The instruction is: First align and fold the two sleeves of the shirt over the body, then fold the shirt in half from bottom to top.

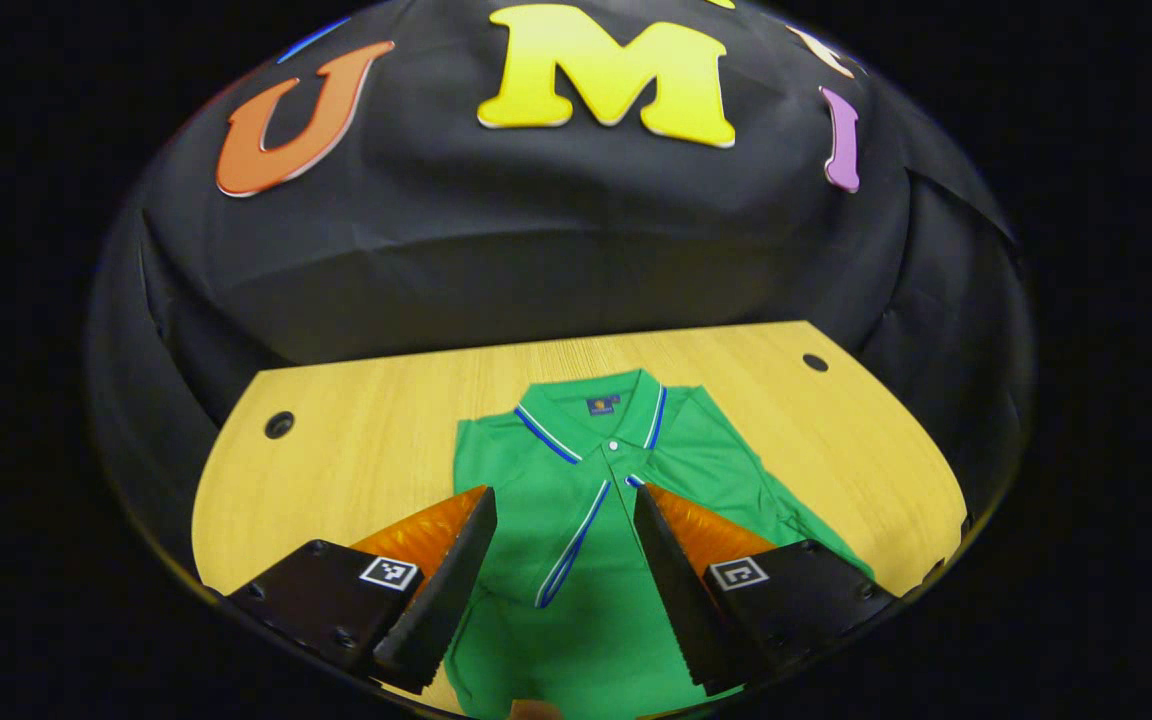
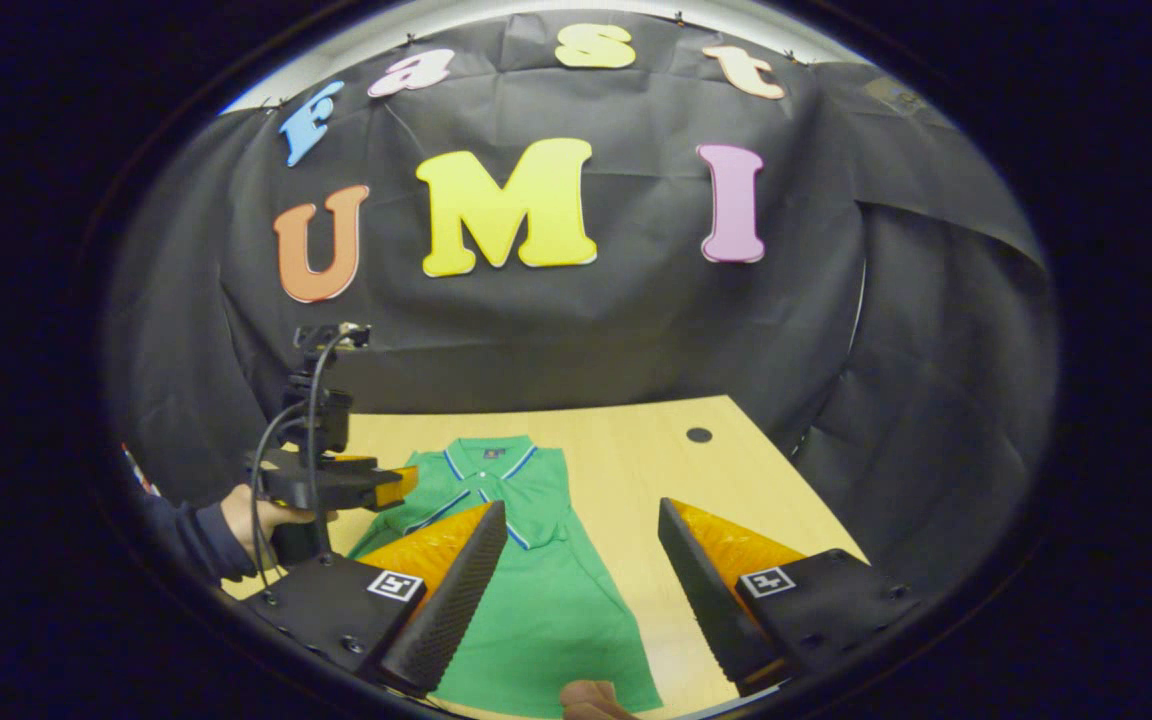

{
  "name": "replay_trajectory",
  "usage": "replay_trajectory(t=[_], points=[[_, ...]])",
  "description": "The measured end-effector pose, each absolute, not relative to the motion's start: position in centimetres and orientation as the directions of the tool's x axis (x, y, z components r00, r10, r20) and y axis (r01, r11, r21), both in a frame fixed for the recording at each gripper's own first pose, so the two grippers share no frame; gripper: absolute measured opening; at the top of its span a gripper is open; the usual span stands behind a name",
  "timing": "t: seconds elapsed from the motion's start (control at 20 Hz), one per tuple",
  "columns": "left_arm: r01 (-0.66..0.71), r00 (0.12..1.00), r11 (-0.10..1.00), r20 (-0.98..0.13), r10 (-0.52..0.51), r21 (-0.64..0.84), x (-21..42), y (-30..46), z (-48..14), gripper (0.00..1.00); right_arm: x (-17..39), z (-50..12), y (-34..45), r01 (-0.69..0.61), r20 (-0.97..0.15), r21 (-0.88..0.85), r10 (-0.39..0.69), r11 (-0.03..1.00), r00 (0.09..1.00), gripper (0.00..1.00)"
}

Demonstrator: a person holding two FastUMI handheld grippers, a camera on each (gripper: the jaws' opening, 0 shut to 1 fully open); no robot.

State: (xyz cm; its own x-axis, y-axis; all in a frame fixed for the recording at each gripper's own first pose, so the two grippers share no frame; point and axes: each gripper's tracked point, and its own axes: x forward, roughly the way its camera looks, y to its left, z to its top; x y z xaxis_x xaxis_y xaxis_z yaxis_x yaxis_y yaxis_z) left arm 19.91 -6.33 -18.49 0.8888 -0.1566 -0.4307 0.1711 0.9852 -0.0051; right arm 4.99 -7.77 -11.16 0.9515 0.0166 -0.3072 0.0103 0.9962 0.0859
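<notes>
A green polo shirt (image 1: 576, 470) lies flat on the wooden table (image 1: 366, 440), collar at the far end. A sleeve with a blue and white striped cuff (image 1: 576, 540) lies folded across the chest. My left gripper (image 1: 561, 495) hovers open over the shirt's middle, holding nothing. In the right gripper view the shirt (image 2: 546, 590) looks narrow, with its sides turned in. My right gripper (image 2: 581, 507) stands open above the shirt's right edge, nothing between its fingers. The left gripper (image 2: 401, 485) also shows there, over the shirt's left shoulder, held by a hand (image 2: 246, 515).
The table (image 2: 636, 470) has round cable holes near its far corners (image 1: 279, 424) (image 1: 815, 362) (image 2: 699, 435). The black cloth wall rises right behind the table. A fingertip (image 2: 591, 700) shows at the near edge by the shirt's hem.
</notes>
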Motion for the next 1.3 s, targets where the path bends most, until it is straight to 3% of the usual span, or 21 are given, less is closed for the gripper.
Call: replay_trajectory(t=[0.1,0.25,0.5,0.8,1.3], points=[[0.139,0.92,0.99,-0.366,-0.139,-0.026,17.0,-5.8,-15.0,0.94,4.4,-9.6,-8.2,-0.017,-0.266,0.079,0.038,0.997,0.963,0.95],[0.09,0.951,0.995,-0.291,-0.101,-0.05,12.1,-4.4,-11.4,0.97,3.4,-8.4,-9.4,-0.036,-0.204,0.05,0.046,0.998,0.978,0.98],[0.028,0.979,0.994,-0.199,-0.048,-0.104,4.1,-2.4,-8.1,0.96,0.8,-8.5,-9.2,-0.114,-0.137,-0.008,0.112,0.993,0.984,0.95],[-0.031,0.946,0.996,-0.323,0.001,-0.086,-2.3,0.0,-14.3,0.97,-1.5,-13.7,-8.4,-0.183,-0.222,-0.047,0.169,0.982,0.96,0.99],[-0.091,0.759,0.992,-0.651,0.016,-0.082,-7.9,1.5,-30.0,0.97,-4.6,-29.3,-9.4,-0.232,-0.554,-0.022,0.182,0.972,0.812,0.95]])
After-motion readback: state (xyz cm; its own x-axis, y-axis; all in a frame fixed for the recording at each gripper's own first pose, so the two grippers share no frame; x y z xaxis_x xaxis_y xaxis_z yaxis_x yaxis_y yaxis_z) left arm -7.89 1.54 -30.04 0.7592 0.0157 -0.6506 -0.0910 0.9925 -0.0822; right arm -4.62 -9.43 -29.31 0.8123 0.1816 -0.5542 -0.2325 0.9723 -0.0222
